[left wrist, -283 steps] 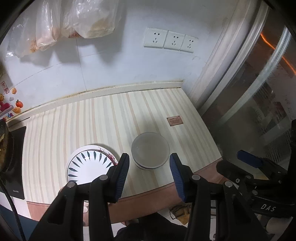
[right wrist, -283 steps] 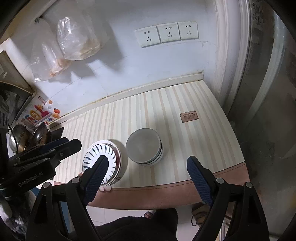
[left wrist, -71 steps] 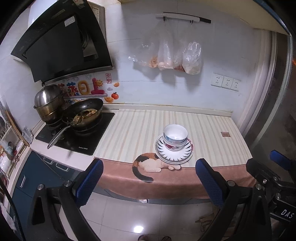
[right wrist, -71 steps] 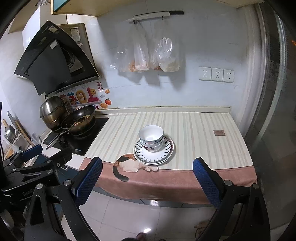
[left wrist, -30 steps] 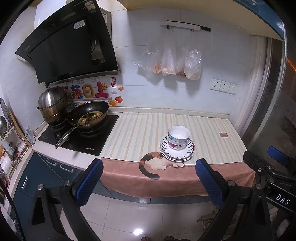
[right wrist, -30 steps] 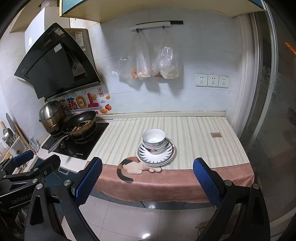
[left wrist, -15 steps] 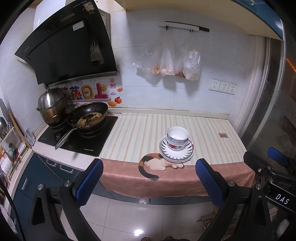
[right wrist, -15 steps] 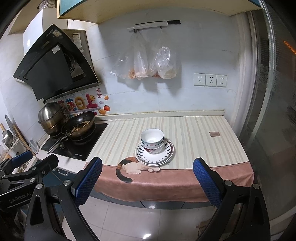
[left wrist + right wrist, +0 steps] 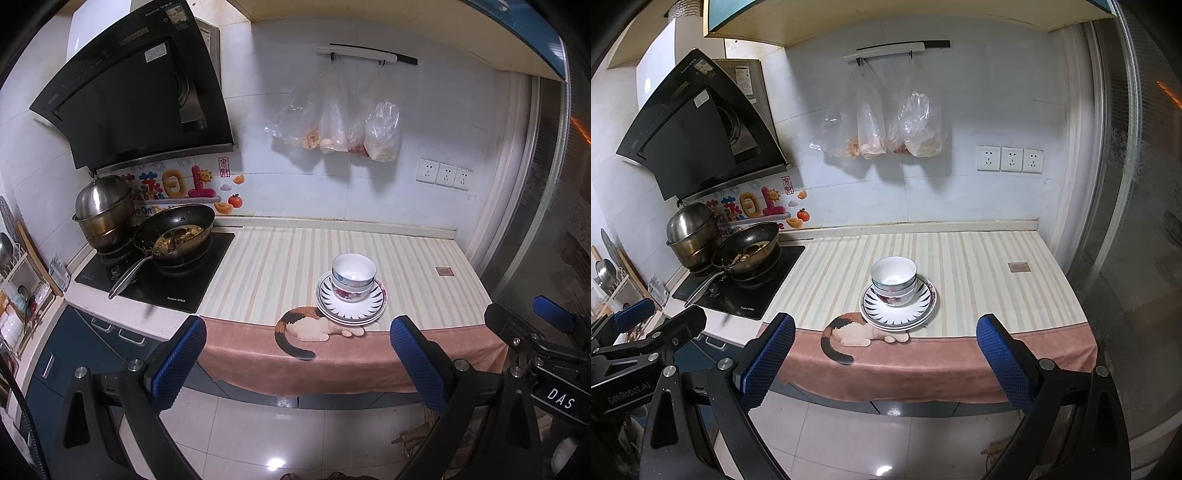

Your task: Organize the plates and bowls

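Stacked bowls (image 9: 353, 277) well beyond left claw (image 9: 299, 360)

counter (image 9: 280, 258) clear left, right | obstacle: bowls (image 9: 353, 277) on plates (image 9: 351, 304)

White bowls (image 9: 353, 275) sit nested upright on stacked plates (image 9: 373, 309) with dark petal-patterned rims, near the counter's front edge.

Striped counter (image 9: 280, 258): plate stack (image 9: 351, 304) near front edge, black cooktop (image 9: 162, 273) at left.
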`<state>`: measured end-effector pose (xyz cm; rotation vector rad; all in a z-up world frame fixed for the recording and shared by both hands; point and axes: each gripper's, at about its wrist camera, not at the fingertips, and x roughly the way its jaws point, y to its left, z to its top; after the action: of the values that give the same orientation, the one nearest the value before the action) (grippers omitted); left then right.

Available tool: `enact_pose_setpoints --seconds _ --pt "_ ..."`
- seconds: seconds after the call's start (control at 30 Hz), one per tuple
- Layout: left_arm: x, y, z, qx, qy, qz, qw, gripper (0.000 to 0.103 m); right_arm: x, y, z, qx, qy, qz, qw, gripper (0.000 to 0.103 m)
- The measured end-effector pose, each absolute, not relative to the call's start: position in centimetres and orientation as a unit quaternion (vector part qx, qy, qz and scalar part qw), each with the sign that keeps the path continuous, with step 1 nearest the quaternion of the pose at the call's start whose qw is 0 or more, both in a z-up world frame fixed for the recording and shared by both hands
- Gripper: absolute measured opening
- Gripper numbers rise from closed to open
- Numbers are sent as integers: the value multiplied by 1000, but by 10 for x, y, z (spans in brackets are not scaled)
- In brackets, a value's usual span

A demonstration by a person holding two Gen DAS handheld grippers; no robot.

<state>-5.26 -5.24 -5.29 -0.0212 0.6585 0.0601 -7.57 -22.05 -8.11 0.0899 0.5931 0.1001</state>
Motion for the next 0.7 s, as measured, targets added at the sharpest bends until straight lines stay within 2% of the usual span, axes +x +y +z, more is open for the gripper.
enact_pose_setpoints --seconds 0.7 --pt "-51 -64 -44 -15 318 40 947 102 -76 -222 -80 45 290 49 955 101"
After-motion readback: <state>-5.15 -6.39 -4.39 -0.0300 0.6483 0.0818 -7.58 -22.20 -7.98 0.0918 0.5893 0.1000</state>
